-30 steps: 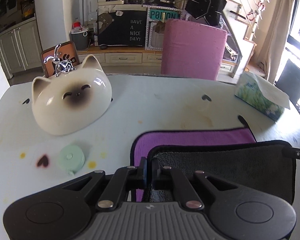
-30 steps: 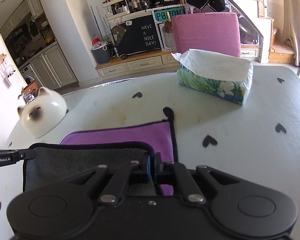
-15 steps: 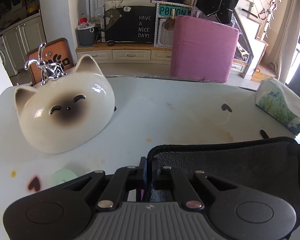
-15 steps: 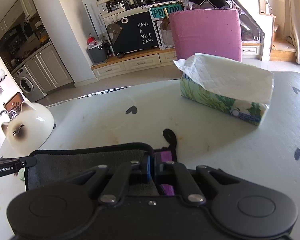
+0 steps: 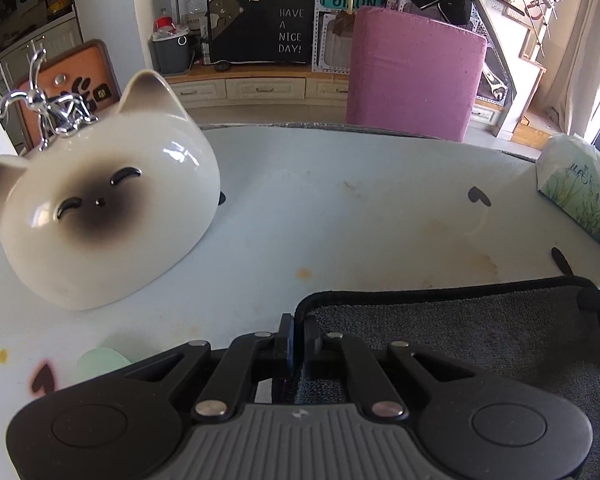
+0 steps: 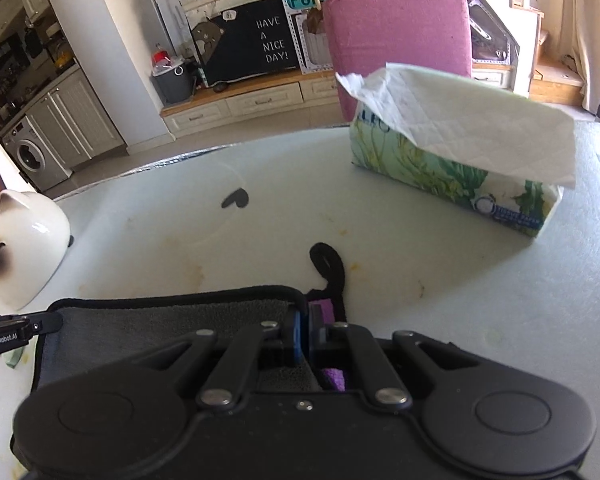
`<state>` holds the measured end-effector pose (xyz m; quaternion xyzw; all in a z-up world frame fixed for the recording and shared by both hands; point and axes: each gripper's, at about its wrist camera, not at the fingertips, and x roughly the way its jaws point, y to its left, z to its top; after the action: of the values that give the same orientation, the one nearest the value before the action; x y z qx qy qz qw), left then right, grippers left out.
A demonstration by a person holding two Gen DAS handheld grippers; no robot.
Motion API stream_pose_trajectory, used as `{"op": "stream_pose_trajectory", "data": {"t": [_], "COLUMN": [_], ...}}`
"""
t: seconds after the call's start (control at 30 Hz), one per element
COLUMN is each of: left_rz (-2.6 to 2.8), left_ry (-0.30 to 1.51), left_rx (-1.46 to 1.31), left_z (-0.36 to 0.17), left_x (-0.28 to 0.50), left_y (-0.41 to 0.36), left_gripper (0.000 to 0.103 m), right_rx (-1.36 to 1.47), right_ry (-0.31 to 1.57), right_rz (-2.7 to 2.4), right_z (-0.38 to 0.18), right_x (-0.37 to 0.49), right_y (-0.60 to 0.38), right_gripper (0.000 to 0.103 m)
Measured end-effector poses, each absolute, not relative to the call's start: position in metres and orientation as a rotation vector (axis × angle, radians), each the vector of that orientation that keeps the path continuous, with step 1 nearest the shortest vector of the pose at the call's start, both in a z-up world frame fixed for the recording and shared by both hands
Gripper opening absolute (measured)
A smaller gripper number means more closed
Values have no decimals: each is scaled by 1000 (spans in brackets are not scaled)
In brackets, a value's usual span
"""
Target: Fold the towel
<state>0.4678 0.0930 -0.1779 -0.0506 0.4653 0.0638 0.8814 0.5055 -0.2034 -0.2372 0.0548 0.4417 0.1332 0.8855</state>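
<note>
Towel (image 5: 480, 332) lies between cat bowl (image 5: 100, 216) and tissue box (image 6: 456, 160).

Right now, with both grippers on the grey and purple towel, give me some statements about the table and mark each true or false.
1. Both the left gripper and the right gripper are shut on the grey and purple towel. True.
2. The white ceramic cat-face bowl stands rim up. False: it lies rim down.
3. The green floral tissue box sits on the towel. False: it stands apart on the table.
4. A pink chair back stands behind the white table. True.
</note>
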Motion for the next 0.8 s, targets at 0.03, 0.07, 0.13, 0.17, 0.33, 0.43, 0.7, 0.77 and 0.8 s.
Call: {"op": "stream_pose_trajectory", "data": {"t": [0.03, 0.07, 0.13, 0.17, 0.33, 0.43, 0.7, 0.77, 0.8], "left_rz": [132, 130, 127, 125, 117, 118, 121, 115, 115], "left_ry": [971, 973, 974, 975, 979, 985, 993, 992, 992], "left_rx": [-111, -116, -120, -118, -121, -119, -66, -60, -58], "left_z": [-179, -180, -180, -181, -180, -179, -179, -177, -177], "left_x": [468, 469, 471, 471, 471, 471, 476, 476, 476], "left_y": [94, 95, 96, 96, 97, 97, 89, 88, 88], "left_gripper": [5, 5, 5, 5, 6, 6, 11, 12, 13], "right_rx": [114, 113, 111, 109, 109, 106, 81, 74, 70], "right_ry": [923, 927, 933, 936, 940, 942, 941, 940, 940], "right_rz": [274, 272, 269, 266, 257, 255, 238, 236, 234], "right_z": [-239, -241, -243, -244, -247, -246, -246, -245, -244], "right_x": [506, 507, 509, 510, 512, 513, 512, 512, 512], "right_y": [-203, -203, -202, -201, -199, -199, -196, -196, -195], "right_gripper": [4, 4, 4, 4, 5, 5, 10, 13, 14]}}
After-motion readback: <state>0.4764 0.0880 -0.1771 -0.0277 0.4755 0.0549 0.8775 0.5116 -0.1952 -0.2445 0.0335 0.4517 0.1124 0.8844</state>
